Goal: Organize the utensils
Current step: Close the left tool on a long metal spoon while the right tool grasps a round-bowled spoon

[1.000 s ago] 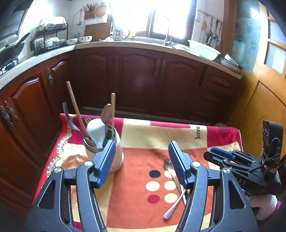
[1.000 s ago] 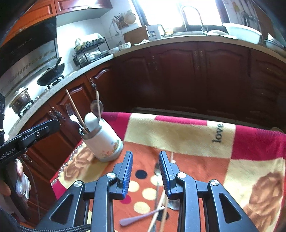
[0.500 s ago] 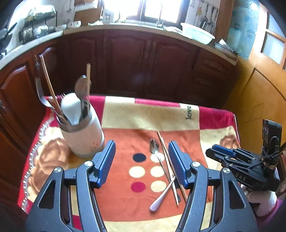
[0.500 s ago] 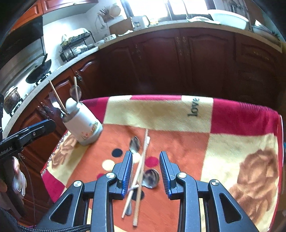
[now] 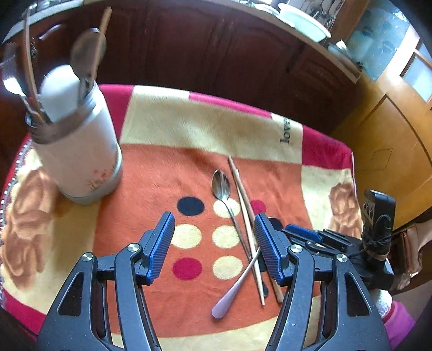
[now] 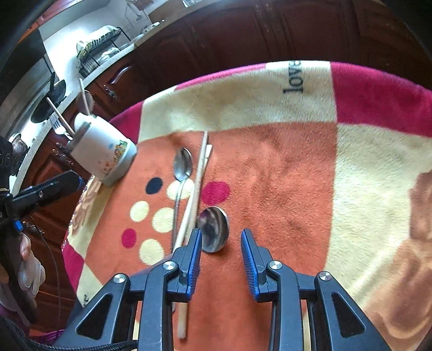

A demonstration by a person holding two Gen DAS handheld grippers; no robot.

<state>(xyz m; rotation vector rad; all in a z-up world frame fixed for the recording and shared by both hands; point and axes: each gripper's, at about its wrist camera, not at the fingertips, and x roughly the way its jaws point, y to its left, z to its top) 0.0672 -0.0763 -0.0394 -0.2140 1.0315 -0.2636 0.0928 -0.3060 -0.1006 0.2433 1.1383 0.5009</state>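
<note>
A white utensil holder [image 5: 81, 151] with spoons, a fork and chopsticks stands at the blanket's left; it also shows in the right wrist view [image 6: 105, 154]. On the orange patch lie a metal spoon [image 5: 222, 189] [image 6: 182, 167], two wooden chopsticks [image 5: 244, 213] [image 6: 198, 175] and a second spoon with a round bowl [image 6: 213, 229] and pale handle [image 5: 235, 289]. My left gripper [image 5: 214, 245] is open above the dots, left of the chopsticks. My right gripper [image 6: 221, 256] is open just above the round spoon bowl; it shows in the left wrist view [image 5: 310, 237].
A patterned blanket [image 6: 297, 175] covers the table. Dark wooden cabinets [image 5: 216, 54] run behind it, with a counter and a white basin [image 5: 302, 19]. A wooden door [image 5: 391, 121] stands at the right. A stove with a wok [image 6: 48, 102] is at the left.
Both grippers have moved down and forward toward the loose utensils. The right gripper has opened wider and now hovers over the round spoon bowl.
</note>
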